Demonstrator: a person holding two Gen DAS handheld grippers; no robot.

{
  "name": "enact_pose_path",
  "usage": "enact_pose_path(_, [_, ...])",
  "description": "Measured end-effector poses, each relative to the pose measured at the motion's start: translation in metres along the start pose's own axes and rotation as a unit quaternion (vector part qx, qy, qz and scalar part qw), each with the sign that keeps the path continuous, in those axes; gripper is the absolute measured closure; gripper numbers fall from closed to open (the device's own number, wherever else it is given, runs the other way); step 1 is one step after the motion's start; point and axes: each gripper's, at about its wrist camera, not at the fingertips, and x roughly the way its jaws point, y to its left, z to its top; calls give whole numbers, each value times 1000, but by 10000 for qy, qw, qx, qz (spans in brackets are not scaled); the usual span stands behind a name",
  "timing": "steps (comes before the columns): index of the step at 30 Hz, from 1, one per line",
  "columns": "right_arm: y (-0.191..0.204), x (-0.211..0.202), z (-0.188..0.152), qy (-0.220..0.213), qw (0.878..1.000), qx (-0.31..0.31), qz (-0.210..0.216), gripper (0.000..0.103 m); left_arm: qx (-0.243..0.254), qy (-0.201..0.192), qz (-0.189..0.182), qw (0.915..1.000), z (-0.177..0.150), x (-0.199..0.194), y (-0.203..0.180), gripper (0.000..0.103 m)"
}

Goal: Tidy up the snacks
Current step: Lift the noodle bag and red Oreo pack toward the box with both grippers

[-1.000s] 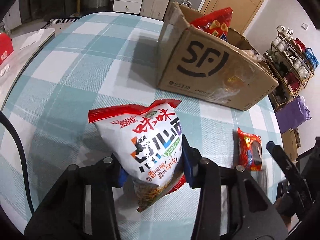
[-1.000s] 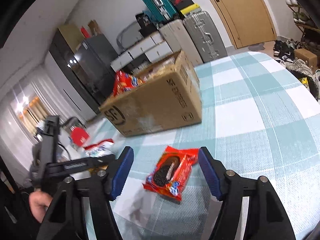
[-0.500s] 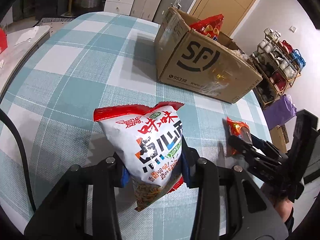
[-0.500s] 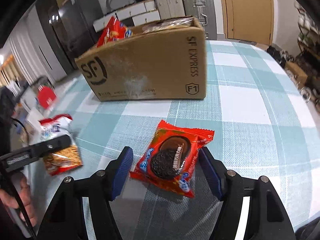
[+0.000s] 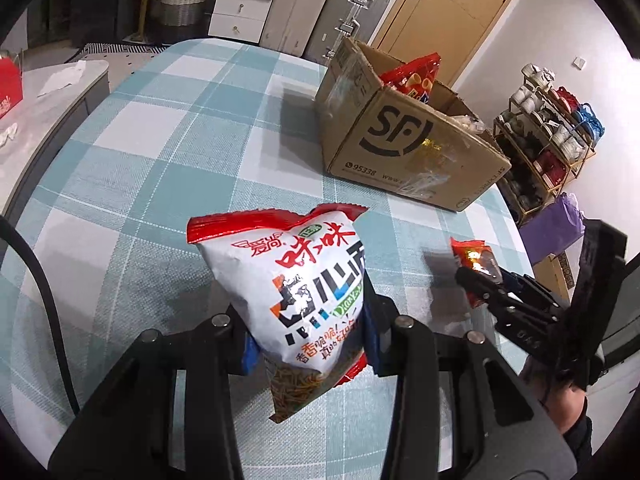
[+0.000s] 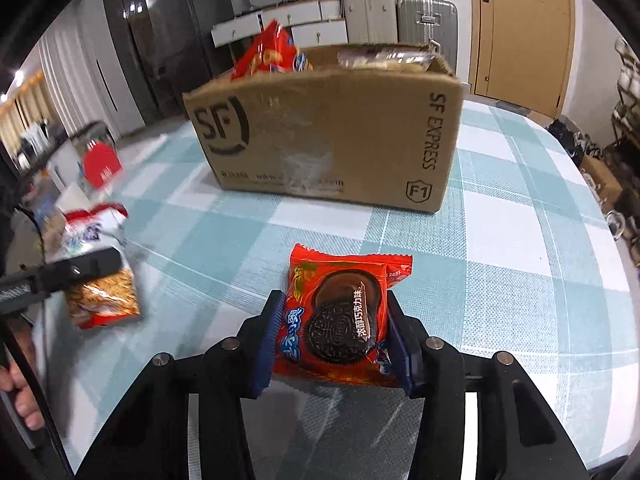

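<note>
Now two grippers each pinch one packet: left gripper [image 5: 306, 334] noodle-snack bag [image 5: 296, 288], right gripper [image 6: 334, 338] cookie pack [image 6: 340, 320].

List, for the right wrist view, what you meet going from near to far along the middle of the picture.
right gripper → cookie packet → bare checked tablecloth → cardboard box → suitcases against the back wall

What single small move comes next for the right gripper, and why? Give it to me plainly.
Probably lift the red chocolate sandwich-cookie packet and carry it toward the open brown cardboard box. The right gripper has its blue pads against both sides of the packet, so the grasp looks made, and the box straight ahead already holds snacks. The left gripper holds the white-and-red snack bag.
</note>
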Motion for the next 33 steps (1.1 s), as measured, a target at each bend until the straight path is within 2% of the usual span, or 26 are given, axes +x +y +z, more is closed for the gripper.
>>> enact_pose_path(9, [1, -48, 11, -418, 9960, 375, 701, 55, 236, -191, -53, 9995, 12, -23, -11, 67])
enact_pose_path(15, [3, -80, 32, -693, 9916, 377, 1027, 55, 543, -341, 92, 9979, 30, -41, -30, 67])
enact_pose_path(20, [2, -99, 56, -855, 9892, 333, 1145, 55, 776, -430, 84, 9960, 54, -52, -46, 67])
enact_pose_path(27, [-13, -114, 97, -1086, 9781, 657, 1651, 55, 897, -363, -8, 9953, 92, -57, -56, 67])
enact_pose_path(33, [-13, -117, 134, -1185, 9795, 429, 1571, 55, 884, -349, -65, 9954, 138, -57, -64, 67])
